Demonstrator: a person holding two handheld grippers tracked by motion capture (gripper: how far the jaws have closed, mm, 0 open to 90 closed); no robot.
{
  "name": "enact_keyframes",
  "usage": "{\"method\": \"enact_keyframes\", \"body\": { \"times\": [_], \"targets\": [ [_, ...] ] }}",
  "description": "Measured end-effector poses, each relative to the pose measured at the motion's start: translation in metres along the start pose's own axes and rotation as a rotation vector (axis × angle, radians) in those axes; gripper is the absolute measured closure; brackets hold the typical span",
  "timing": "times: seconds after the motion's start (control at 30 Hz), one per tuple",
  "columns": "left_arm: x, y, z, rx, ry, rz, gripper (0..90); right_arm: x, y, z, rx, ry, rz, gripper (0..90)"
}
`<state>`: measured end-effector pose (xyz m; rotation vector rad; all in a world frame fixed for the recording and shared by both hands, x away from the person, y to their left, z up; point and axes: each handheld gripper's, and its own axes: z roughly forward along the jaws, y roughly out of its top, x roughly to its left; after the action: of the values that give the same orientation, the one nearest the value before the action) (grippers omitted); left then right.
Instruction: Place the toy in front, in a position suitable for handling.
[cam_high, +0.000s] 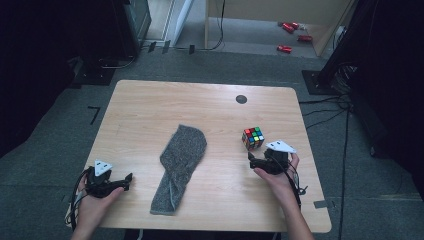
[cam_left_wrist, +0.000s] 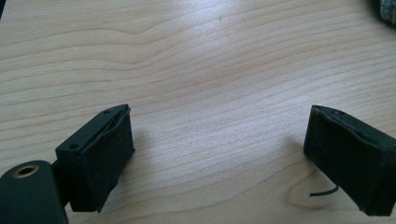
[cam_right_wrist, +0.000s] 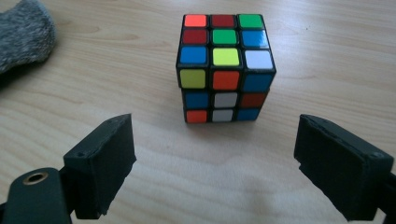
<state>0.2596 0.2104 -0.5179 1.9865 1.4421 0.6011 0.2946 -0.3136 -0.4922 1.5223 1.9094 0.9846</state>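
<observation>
A scrambled puzzle cube (cam_high: 253, 137) (cam_right_wrist: 223, 70) stands on the wooden table (cam_high: 210, 100) at the right of centre. My right gripper (cam_high: 255, 159) (cam_right_wrist: 215, 172) sits just short of it, open, with the cube ahead of the jaws and apart from them. A grey knitted sock (cam_high: 179, 162) (cam_right_wrist: 21, 39) lies stretched along the table's middle. My left gripper (cam_high: 126, 181) (cam_left_wrist: 217, 163) rests near the front left corner, open, with bare wood between its jaws.
A dark round spot (cam_high: 241, 99) marks the table near its far edge. Red objects (cam_high: 290, 35) lie on the floor beyond the table. Cables (cam_high: 325, 107) run over the carpet at the right.
</observation>
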Motion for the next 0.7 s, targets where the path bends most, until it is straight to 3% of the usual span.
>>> {"method": "enact_keyframes", "body": {
  "times": [0.17,0.53,0.7],
  "targets": [
    [0.000,0.000,0.000,0.000,0.000,0.000,8.9,-0.002,0.009,0.012,-0.009,-0.013,0.043,11.4],
    [0.000,0.000,0.000,0.000,0.000,0.000,8.9,0.000,0.014,0.040,0.026,-0.038,0.051,11.1],
    [0.000,0.000,0.000,0.001,0.000,0.001,8.9,0.006,0.013,0.048,0.014,-0.098,0.041,14.1]
  ]
}}
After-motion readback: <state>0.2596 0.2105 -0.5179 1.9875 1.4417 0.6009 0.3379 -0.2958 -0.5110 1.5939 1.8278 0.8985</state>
